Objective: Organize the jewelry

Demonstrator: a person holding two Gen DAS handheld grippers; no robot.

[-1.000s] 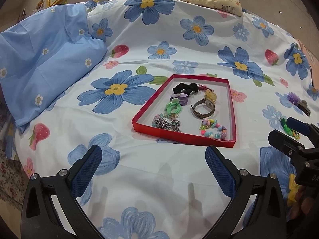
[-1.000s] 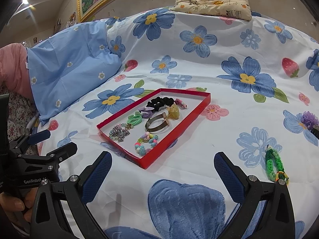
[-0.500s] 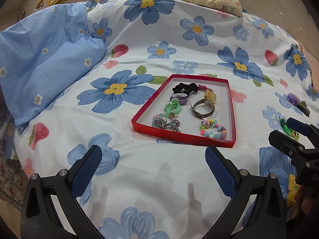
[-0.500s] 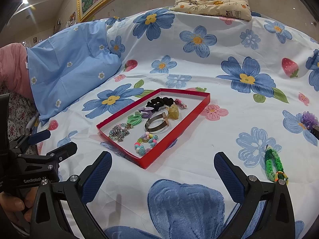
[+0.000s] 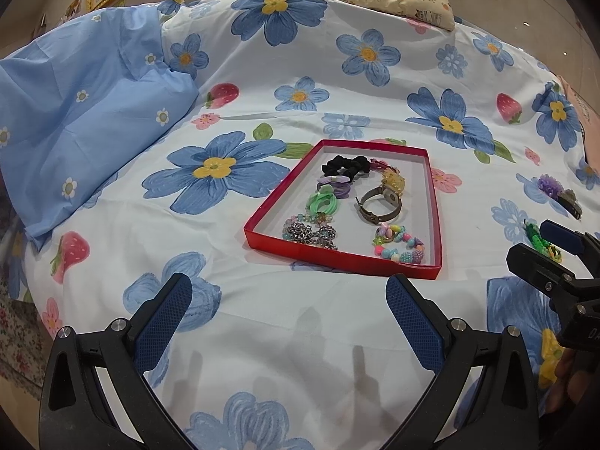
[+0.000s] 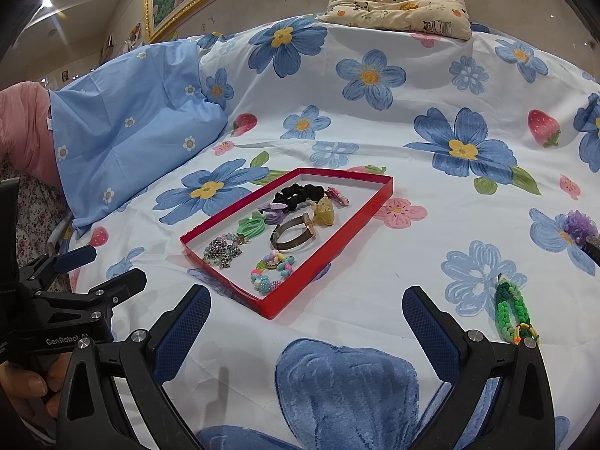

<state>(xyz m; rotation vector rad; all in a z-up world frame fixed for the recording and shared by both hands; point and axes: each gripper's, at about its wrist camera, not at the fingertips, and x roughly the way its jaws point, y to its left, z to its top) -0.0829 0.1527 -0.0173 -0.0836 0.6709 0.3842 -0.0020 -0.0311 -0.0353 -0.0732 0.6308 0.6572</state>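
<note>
Left gripper (image 5: 288, 300): jaws spread wide, empty, poised over the floral bedsheet (image 5: 262, 356) short of the tray's near edge.
Right gripper (image 6: 305, 309): jaws spread wide, empty, near the tray's closest corner.
Red tray (image 5: 337, 257): flat on the sheet at centre, at 12 o'clock from the left gripper.
Tray contents: black scrunchie (image 5: 345, 165) at the far end; green hair tie (image 5: 322, 202) and metal bracelet (image 5: 309, 230) on the left side; wristwatch (image 5: 380, 206) and beaded bracelet (image 5: 399, 243) on the right side.
Outside tray: green braided bracelet (image 6: 508, 311) on the sheet at 3 o'clock from the tray, just beside the right gripper's outer finger; purple hair clip (image 6: 581, 227) farther out at 2 o'clock.
Blue pillow (image 5: 82, 120): at 9 o'clock, well apart from the tray.
</note>
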